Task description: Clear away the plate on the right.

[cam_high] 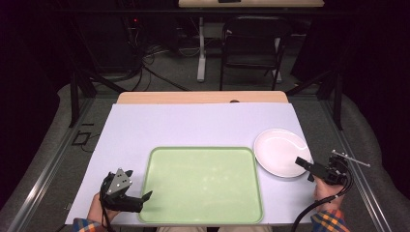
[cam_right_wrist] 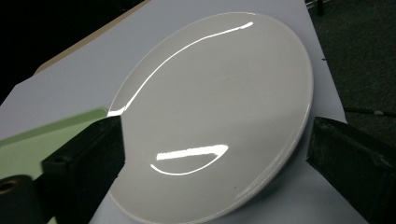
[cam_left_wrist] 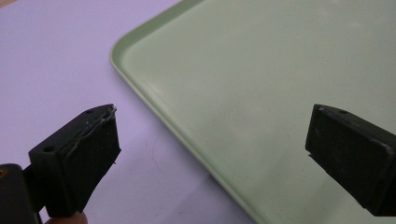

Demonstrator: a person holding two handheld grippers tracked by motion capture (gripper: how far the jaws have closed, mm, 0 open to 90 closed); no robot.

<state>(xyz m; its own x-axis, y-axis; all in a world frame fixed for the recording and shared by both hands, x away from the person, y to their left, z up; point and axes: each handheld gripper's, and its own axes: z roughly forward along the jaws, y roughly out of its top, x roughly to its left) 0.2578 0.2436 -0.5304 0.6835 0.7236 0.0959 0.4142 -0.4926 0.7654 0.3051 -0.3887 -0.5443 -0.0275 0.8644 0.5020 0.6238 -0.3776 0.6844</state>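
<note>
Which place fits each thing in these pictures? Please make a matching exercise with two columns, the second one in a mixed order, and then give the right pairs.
Things:
1. white plate
2. green tray
3. left tool
4. right tool

Places:
A. near the middle of the table, at the person's edge
B. at the near right rim of the plate, jaws open
C. at the near left corner of the tray, jaws open
D. on the table, right of the tray

Pairs: 1-D, 2-A, 3-C, 4-B
</note>
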